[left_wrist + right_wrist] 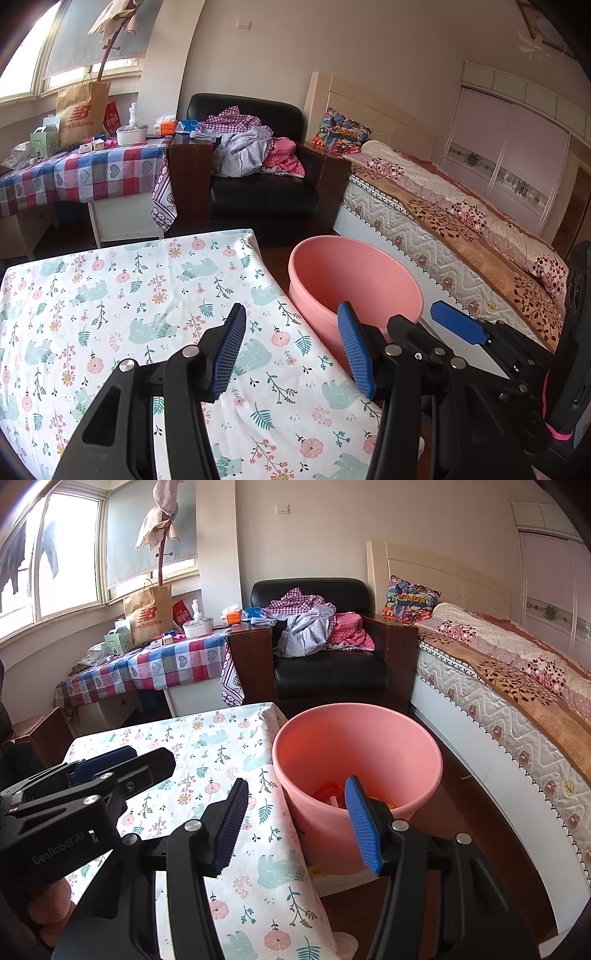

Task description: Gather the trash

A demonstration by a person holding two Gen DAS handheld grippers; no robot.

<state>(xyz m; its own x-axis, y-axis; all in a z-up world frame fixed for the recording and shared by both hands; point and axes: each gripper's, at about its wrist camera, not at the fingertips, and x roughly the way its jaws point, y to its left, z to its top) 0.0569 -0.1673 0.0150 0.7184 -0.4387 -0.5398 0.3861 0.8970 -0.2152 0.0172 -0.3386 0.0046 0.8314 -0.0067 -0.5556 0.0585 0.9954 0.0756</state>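
A pink plastic bucket (354, 273) stands on the floor by the right edge of the floral-cloth table (122, 295). In the right wrist view the bucket (354, 749) holds red and yellow trash bits (328, 794) at its bottom. My left gripper (291, 332) is open and empty, over the table's right edge beside the bucket. My right gripper (297, 812) is open and empty, just in front of the bucket's near rim. The left gripper also shows at the left of the right wrist view (122, 764). No loose trash shows on the cloth.
A bed (461, 229) runs along the right. A black armchair (262, 173) piled with clothes stands behind the bucket. A checked-cloth side table (85, 173) with a paper bag and boxes stands at the back left. Dark floor lies between bucket and bed.
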